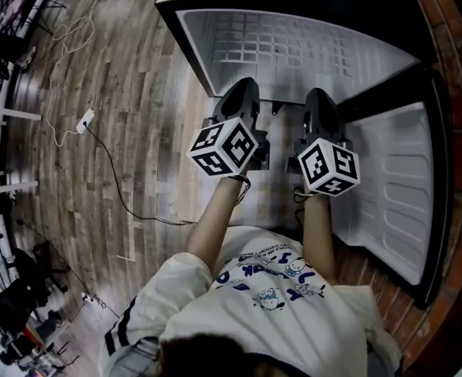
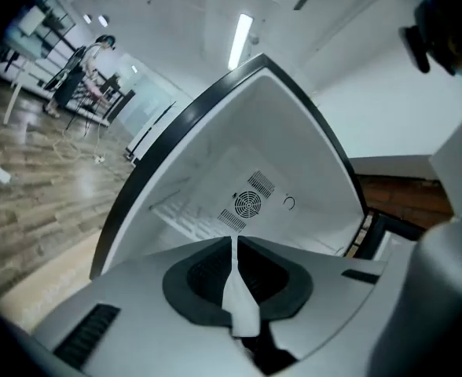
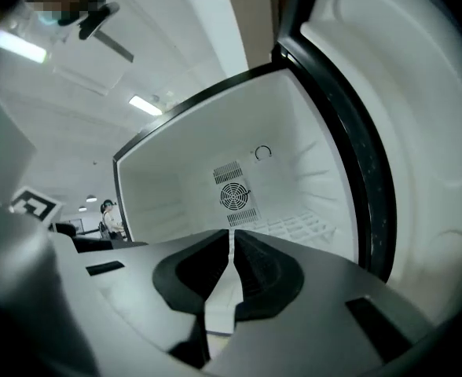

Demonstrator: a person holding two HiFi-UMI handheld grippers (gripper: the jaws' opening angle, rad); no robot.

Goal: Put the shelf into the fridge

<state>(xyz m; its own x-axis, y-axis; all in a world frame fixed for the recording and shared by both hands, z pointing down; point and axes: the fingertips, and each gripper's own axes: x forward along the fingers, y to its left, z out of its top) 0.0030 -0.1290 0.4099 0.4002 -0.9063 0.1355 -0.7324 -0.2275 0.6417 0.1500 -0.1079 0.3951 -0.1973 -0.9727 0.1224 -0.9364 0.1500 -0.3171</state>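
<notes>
While the white wire shelf [image 1: 282, 44] lies inside the open fridge [image 1: 193, 49] at 12 o'clock, your left gripper [image 1: 243, 91] and right gripper [image 1: 317, 96] sit at its front lip, fingers pressed together, with the door [image 1: 396, 187] swung wide at 3 o'clock and wooden floor [image 1: 121, 132] at 9.

Fridge [image 1: 207, 53] liner: smooth white plastic with a slight gloss, black outer frame. Shelf [image 1: 278, 42] inside the fridge: white wire grid. Floor [image 1: 121, 116] left of the fridge: matt, grained wood planks. Right of the fridge: rough red brick [image 1: 460, 77]. Left gripper [image 2: 232, 240] fingers [image 2: 203, 272]: black ribbed matt pads, grey matt plastic housing.
</notes>
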